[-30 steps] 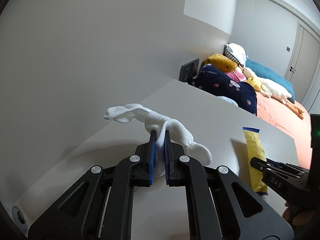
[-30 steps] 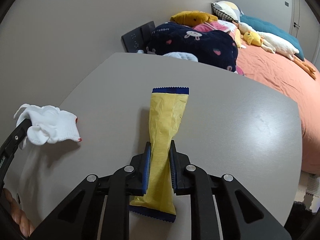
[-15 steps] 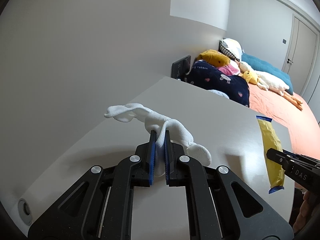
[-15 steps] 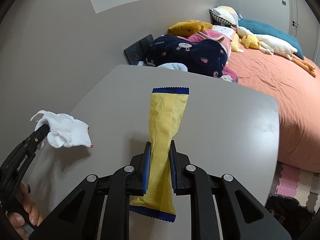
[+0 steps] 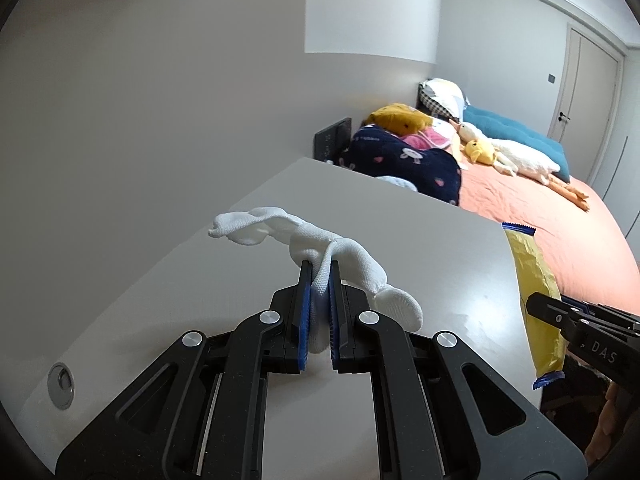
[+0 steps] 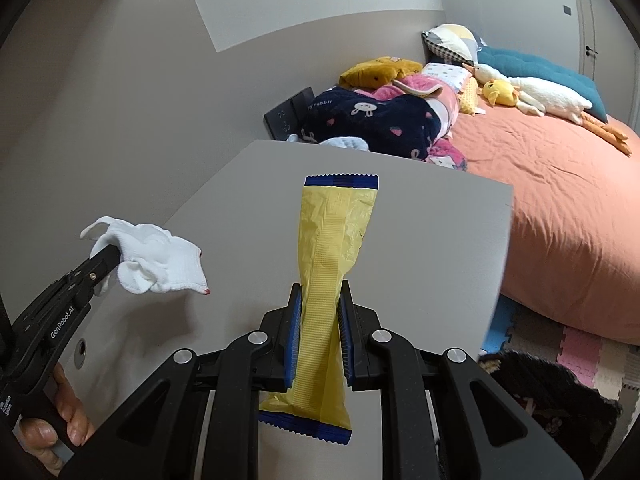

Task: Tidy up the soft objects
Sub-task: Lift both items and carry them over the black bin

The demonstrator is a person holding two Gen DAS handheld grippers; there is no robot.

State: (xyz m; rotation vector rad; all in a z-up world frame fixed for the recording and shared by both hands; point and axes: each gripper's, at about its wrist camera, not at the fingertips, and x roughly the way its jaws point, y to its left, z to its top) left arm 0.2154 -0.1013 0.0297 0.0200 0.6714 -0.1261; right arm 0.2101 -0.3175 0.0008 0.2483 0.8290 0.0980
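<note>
White sock (image 5: 320, 248) clamped mid-length in left gripper (image 5: 319, 312) jaws, long axis crosswise, above grey worktop (image 5: 440, 248) at frame centre; yellow packet (image 6: 332, 264) clamped in right gripper (image 6: 319, 344) jaws, long axis pointing away toward bed (image 6: 560, 184).

Your left gripper (image 5: 320, 280) and right gripper (image 6: 320, 300) are both of black plastic, with open triangular cut-outs in the arms and round silver screws at the joints. The inner pads (image 6: 294, 340) of the fingers are blue and ribbed. On the side of the left one you can read "GenRobot.AI" in white letters, and on the right one the letters "DAS".
</note>
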